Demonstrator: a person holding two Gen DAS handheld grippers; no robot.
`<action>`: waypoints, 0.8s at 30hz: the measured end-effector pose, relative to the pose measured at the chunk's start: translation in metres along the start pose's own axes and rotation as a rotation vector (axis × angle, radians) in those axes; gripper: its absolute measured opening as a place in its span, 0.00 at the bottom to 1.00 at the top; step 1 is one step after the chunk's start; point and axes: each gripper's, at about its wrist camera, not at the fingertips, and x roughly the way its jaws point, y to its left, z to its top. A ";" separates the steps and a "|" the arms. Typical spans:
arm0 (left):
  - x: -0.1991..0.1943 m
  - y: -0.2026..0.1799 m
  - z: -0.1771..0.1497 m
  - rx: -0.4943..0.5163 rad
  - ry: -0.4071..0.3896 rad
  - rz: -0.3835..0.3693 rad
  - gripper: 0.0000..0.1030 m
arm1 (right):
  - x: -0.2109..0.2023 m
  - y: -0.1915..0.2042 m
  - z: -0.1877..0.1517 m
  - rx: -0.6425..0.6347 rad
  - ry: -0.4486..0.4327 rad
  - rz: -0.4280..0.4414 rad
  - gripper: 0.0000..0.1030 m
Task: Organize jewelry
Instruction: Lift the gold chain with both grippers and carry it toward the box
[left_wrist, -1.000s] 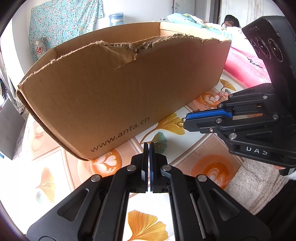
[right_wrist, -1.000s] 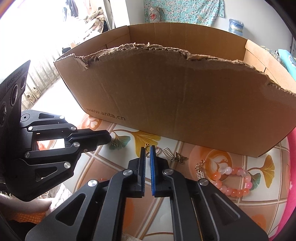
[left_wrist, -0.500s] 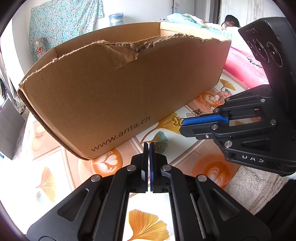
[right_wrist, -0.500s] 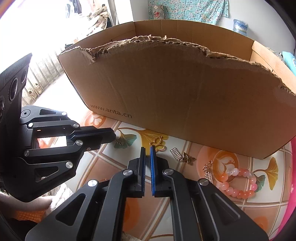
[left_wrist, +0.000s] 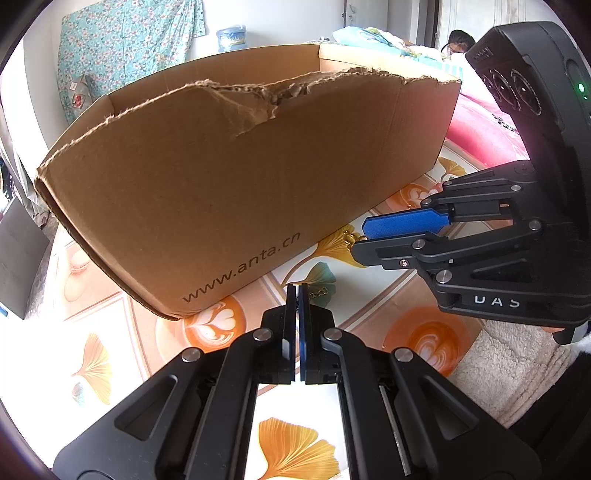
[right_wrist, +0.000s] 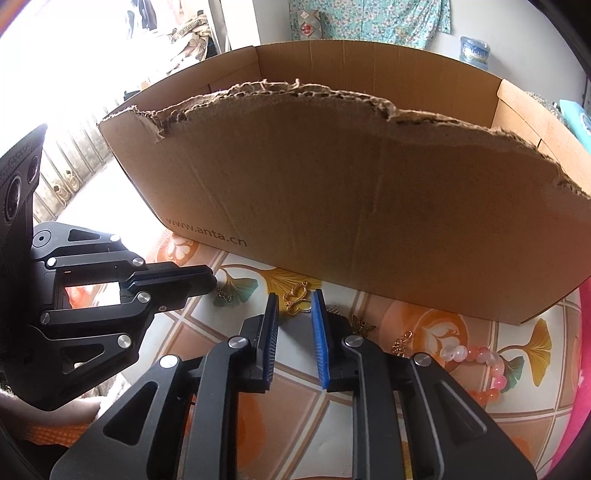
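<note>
A gold butterfly pendant (right_wrist: 300, 306) lies on the patterned tablecloth (right_wrist: 406, 413), just in front of the torn cardboard box (right_wrist: 332, 206). My right gripper (right_wrist: 295, 294) hangs over it; its jaws are opening, with the pendant between the blue pads, untouched. In the left wrist view the right gripper (left_wrist: 360, 238) reaches in from the right. My left gripper (left_wrist: 297, 286) is shut and holds nothing, its tip beside a thin gold chain (left_wrist: 319, 293) on a green leaf print. It shows at the left (right_wrist: 210, 280) of the right wrist view.
To the right lie a small dark butterfly charm (right_wrist: 360, 326), a gold clasp piece (right_wrist: 400, 343) and a pink-orange bead bracelet (right_wrist: 480, 365). The box (left_wrist: 221, 192) walls off the far side. A fluffy white sleeve (left_wrist: 509, 369) is under the right gripper.
The right gripper has shifted left, from above the ring-shaped piece to over the gold butterfly pendant, and its jaws have parted. The left gripper has stayed still and shut.
</note>
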 end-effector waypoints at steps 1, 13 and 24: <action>0.000 0.000 0.000 0.000 0.000 0.000 0.01 | 0.001 0.002 0.001 -0.007 0.000 -0.002 0.18; 0.000 0.000 0.000 0.000 -0.001 -0.001 0.01 | 0.002 0.018 -0.003 -0.030 -0.007 -0.008 0.14; -0.001 0.000 -0.001 0.000 -0.002 0.000 0.01 | -0.003 0.006 -0.001 0.009 -0.002 0.008 0.11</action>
